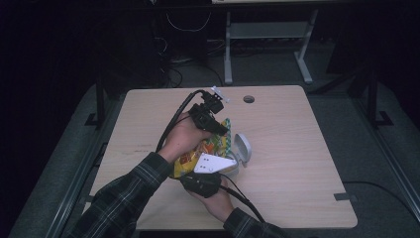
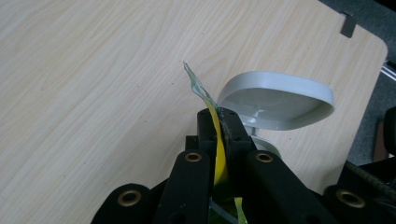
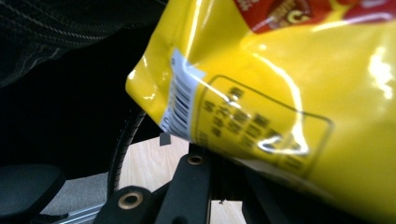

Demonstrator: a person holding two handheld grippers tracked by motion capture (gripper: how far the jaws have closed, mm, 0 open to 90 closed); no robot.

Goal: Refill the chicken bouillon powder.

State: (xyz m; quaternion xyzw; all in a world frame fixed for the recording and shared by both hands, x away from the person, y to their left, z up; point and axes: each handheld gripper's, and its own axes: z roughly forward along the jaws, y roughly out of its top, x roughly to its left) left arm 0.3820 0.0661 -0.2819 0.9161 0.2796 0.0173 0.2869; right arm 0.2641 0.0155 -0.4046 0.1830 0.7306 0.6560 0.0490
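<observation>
**A:** From the high view, what have I got?

**B:** I see the yellow snack bag (image 1: 208, 148) held above the middle of the surface (image 1: 297, 163), caught between both of my tongs. The left tongs (image 1: 220, 128) have it at its far end, the right tongs (image 1: 205, 173) at its near end, so the bag's long axis runs near to far, leaning a little right at the far end. A grey lidded container (image 1: 242, 148) sits just right of the bag, lid up.

**A:** And the left gripper view?

**B:** There the left tongs (image 2: 219, 123) are clamped tight on a thin edge of the snack bag (image 2: 215, 140); a strip of foil sticks out beyond the tips. The open grey lid (image 2: 275, 100) lies just beyond and to the right, with bare surface (image 2: 93, 93) to the left.

**A:** The right gripper view?

**B:** The snack bag (image 3: 289, 93) bulges over and away from the right tongs (image 3: 219, 161), barcode label toward the left. The jaw tips are hidden under the foil, but they read as fully closed, pinching the bag's lower seam.

**A:** So what does the coming move turn on?

**B:** My guess is a pull-apart or a tip toward the container. Each pair of tongs holds an opposite end, so the bag spans straight between them; the left pair is nearer the container's mouth.
</observation>
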